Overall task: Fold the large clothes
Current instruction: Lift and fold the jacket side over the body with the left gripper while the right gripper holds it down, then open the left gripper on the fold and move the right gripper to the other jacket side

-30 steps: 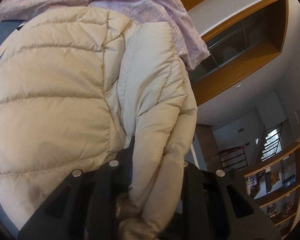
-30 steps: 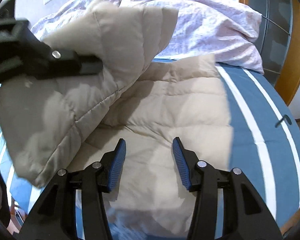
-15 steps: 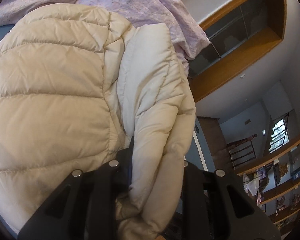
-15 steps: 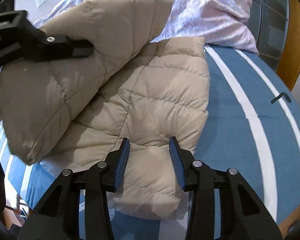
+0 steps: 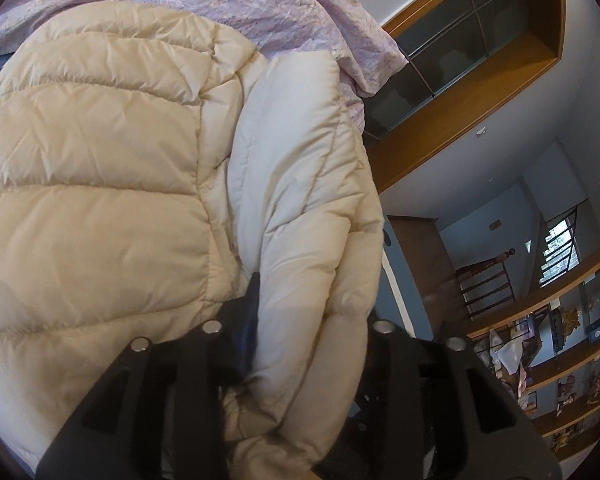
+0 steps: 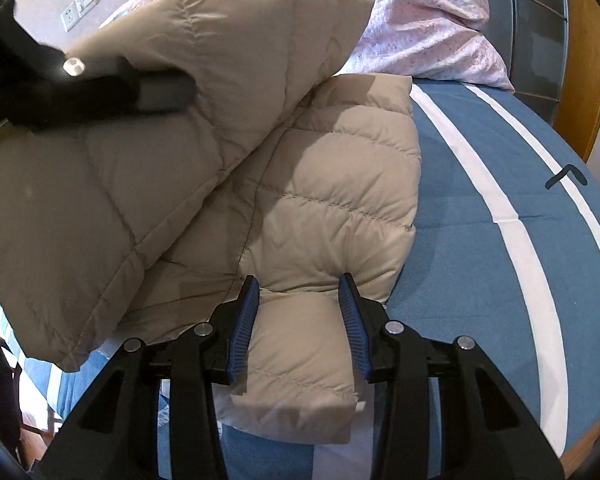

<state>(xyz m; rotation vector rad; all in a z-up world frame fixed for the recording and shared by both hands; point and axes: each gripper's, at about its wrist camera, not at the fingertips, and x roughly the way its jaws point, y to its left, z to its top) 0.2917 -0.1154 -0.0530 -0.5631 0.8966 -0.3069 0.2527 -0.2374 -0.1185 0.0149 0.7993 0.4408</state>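
Left gripper (image 6: 152,92): at far left, clamped on a raised fold of the beige puffer jacket (image 6: 332,208), holding it clear of the bed (image 6: 480,280); its own camera shows a thick roll of jacket (image 5: 300,280) pinched between the black fingers.
Jacket: lies on the blue bed with white stripes, its lifted part draped over the flat part; one padded end reaches the near edge.
Right gripper (image 6: 298,322): jaws apart, straddling that near padded end, blue pads (image 6: 244,324) beside the fabric on both sides, not squeezing.
Duvet (image 6: 412,20): lilac, bunched at the far end behind the jacket.
Shelves (image 5: 560,344): right, in the left camera.
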